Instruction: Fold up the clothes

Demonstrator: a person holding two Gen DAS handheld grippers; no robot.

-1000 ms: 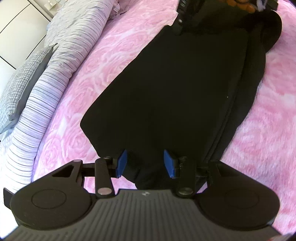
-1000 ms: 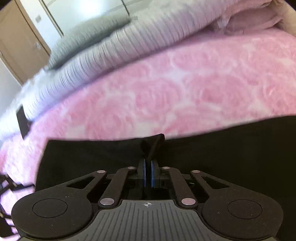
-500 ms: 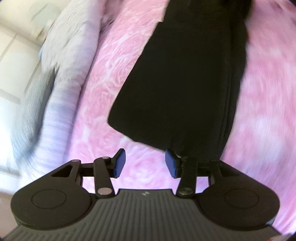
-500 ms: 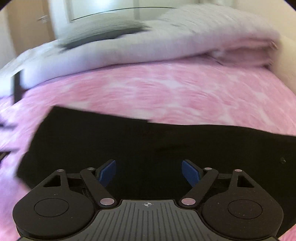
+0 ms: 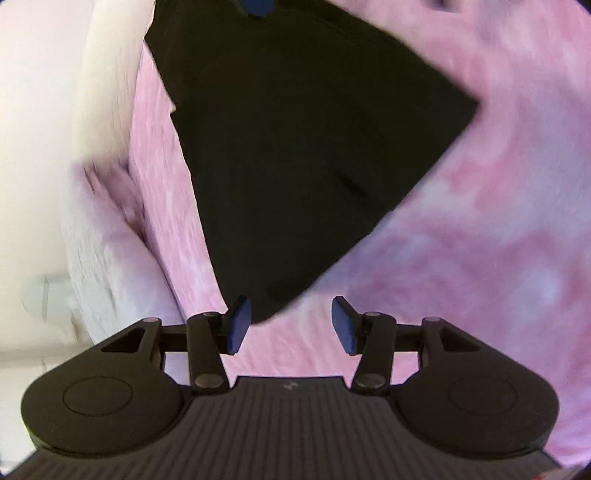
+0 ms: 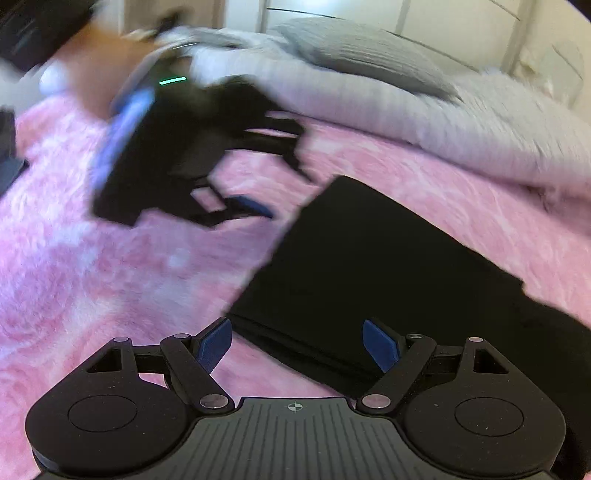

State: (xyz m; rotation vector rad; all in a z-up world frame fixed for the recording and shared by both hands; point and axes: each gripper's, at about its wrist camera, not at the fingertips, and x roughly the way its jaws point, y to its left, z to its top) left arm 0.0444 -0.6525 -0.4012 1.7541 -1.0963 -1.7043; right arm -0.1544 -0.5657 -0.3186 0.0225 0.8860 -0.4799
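A black folded garment (image 5: 303, 155) lies flat on the pink rose-patterned bedspread (image 5: 480, 258). My left gripper (image 5: 291, 325) is open and empty, hovering just off the garment's near corner. My right gripper (image 6: 297, 345) is open and empty above another edge of the same garment (image 6: 369, 266). In the right wrist view the left gripper (image 6: 177, 155) shows blurred, above the bedspread to the left of the garment. A blue pad of the right gripper (image 5: 255, 5) peeks in at the top of the left wrist view.
A striped grey-white duvet (image 6: 424, 118) and a grey pillow (image 6: 354, 48) are piled along the far side of the bed. In the left wrist view the duvet (image 5: 103, 221) runs along the left. White wardrobe doors (image 6: 461, 33) stand behind.
My right gripper let go of the garment and opened, then pulled back. My left gripper, open throughout, drew back and swung off the garment's end to its corner. Both views are motion-blurred.
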